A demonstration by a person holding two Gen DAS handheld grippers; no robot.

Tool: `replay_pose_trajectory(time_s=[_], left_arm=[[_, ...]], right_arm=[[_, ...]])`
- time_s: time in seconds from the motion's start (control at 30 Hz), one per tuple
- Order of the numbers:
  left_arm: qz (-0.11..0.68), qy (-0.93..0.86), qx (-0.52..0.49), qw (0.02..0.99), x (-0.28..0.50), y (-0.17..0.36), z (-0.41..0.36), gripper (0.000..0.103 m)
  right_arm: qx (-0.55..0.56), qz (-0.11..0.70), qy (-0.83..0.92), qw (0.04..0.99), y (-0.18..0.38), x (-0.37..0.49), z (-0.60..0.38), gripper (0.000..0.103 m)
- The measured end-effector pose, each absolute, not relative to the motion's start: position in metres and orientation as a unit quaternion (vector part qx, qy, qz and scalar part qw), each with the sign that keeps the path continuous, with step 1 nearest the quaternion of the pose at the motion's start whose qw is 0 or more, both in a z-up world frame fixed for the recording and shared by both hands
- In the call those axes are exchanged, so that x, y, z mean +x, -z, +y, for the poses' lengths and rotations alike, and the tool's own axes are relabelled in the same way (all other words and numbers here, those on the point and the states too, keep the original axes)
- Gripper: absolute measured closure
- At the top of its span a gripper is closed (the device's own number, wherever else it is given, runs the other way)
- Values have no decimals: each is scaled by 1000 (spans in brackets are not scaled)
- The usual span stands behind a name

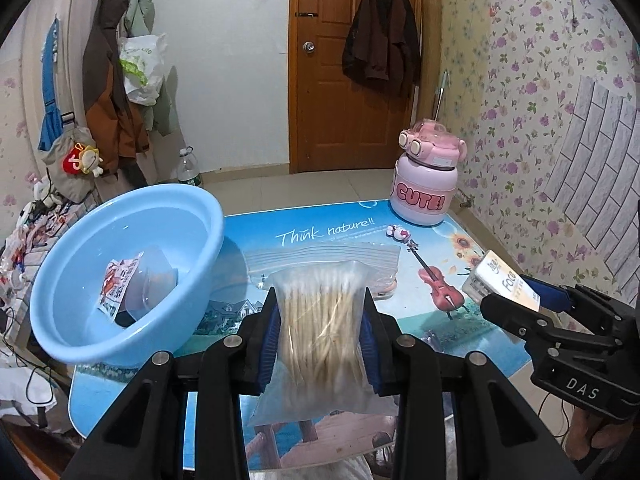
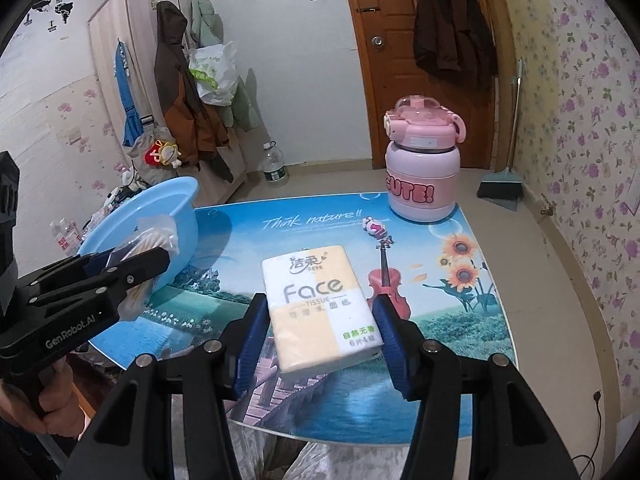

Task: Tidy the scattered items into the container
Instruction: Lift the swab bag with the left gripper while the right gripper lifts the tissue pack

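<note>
Table [image 2: 460, 312]: one basin [image 1: 120, 280], two tools gripping packs.

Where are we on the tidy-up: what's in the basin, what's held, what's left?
Done: the blue basin already holds a printed packet and a clear plastic item. In hand: the left gripper is shut on the bag of cotton swabs; the right gripper clamps the tissue pack. Both are above the table, not over the basin yet. Left: a small pink figurine and the pink bottle, if they count.
</note>
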State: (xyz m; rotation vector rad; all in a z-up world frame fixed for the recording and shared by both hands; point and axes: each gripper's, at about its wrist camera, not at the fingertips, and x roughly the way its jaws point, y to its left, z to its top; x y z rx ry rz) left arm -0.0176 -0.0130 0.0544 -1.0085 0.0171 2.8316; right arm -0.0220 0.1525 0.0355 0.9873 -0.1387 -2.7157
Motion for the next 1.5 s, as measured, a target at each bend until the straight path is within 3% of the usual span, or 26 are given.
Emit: replay_pose_trajectory(time_s=[0.23, 1.5], left_arm=[[2, -940, -334, 66, -7, -52, -13, 69], [-6, -939, -338, 56, 7, -47, -31, 69]], right_arm=[[325, -49, 941, 84, -39, -4, 151, 49], [324, -41, 942, 81, -39, 7, 142, 50]])
